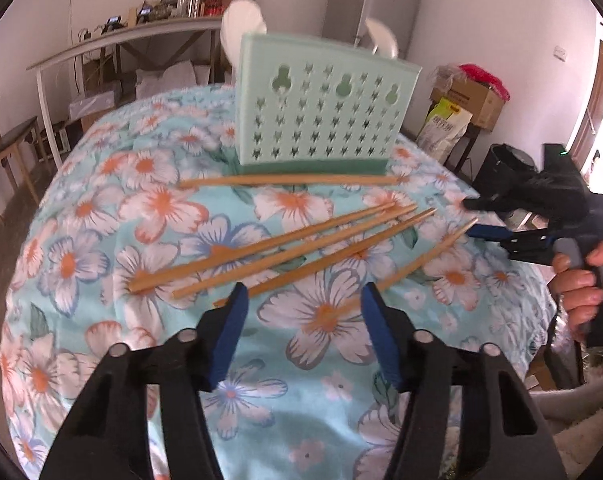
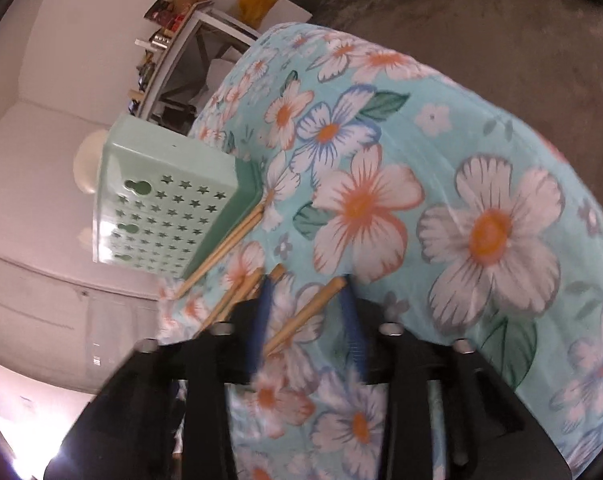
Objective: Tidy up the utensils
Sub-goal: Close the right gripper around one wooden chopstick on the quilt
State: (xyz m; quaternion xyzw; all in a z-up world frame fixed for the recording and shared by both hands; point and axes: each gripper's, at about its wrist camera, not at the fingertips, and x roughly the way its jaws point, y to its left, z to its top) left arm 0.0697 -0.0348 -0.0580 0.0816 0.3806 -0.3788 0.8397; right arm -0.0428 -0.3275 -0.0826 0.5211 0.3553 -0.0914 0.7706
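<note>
Chopsticks [image 1: 285,240] lie before mint holder [image 1: 321,108] (claws parted).

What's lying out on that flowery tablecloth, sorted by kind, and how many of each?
Wooden chopsticks: 5
Mint-green perforated utensil holder: 1
White spoons standing in the holder: 2
Total: 8

No readable text, labels or numbers anywhere.
</note>
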